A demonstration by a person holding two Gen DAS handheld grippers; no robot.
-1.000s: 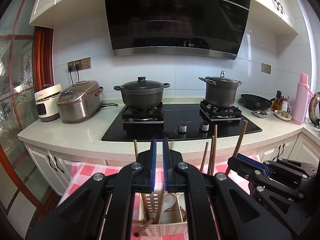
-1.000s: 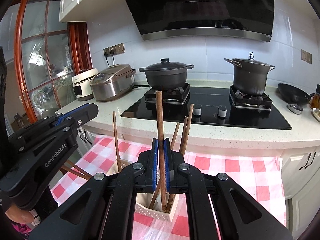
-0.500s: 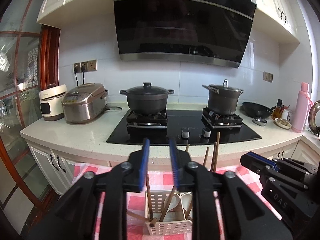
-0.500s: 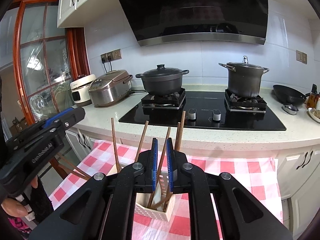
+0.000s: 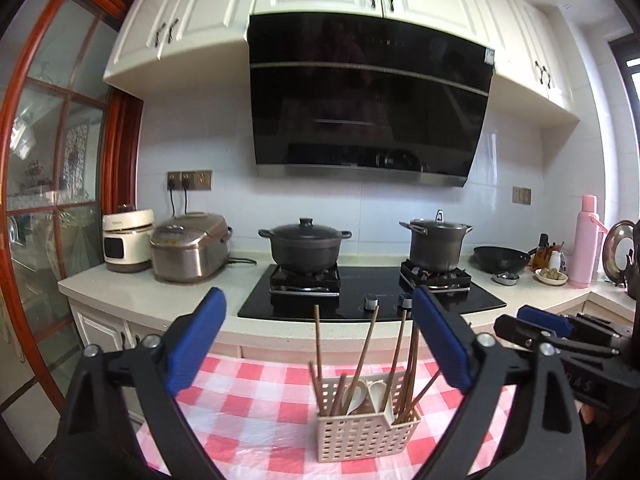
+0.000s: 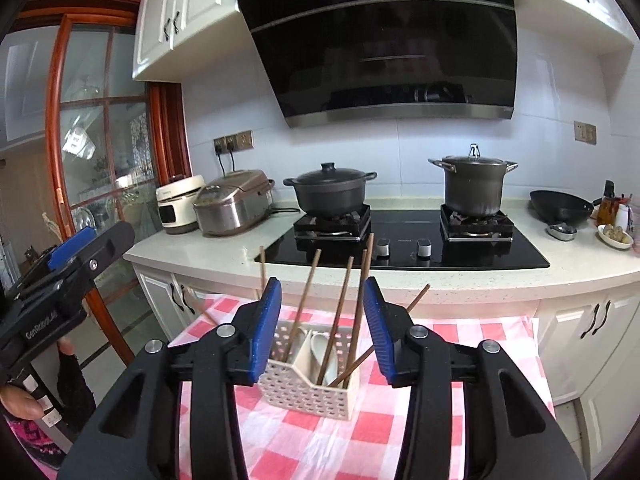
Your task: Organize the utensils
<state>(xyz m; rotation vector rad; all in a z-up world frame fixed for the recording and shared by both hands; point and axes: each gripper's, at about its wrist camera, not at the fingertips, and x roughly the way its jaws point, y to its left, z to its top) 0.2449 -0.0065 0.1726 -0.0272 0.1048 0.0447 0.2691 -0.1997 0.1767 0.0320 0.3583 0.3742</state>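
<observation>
A cream perforated utensil basket (image 5: pixel 368 436) (image 6: pixel 308 390) stands on the red-and-white checked tablecloth (image 5: pixel 260 400) (image 6: pixel 320 440). Several wooden chopsticks (image 5: pixel 366 344) (image 6: pixel 338 312) lean upright in it, beside white spoons (image 5: pixel 374 394) (image 6: pixel 320 344). My left gripper (image 5: pixel 318 320) hangs back from the basket, its jaws opening wide with nothing between the blue pads. My right gripper (image 6: pixel 322 292) is also back from the basket, jaws opening; the chopsticks stand beyond its pads, untouched. Each gripper shows in the other's view: the right gripper (image 5: pixel 540 320) at the right, the left gripper (image 6: pixel 70 246) at the left.
Behind the table runs a counter with a black hob (image 5: pixel 372 300), a lidded black pot (image 5: pixel 306 248), a steel stockpot (image 5: pixel 436 244), two rice cookers (image 5: pixel 188 248), a wok (image 5: pixel 502 258) and a pink flask (image 5: pixel 586 240). A person's hand (image 6: pixel 24 400) holds the left gripper.
Both grippers have opened and drawn back from the basket, which now looks farther away. The right gripper let go of the chopstick; it now stands in the basket.
</observation>
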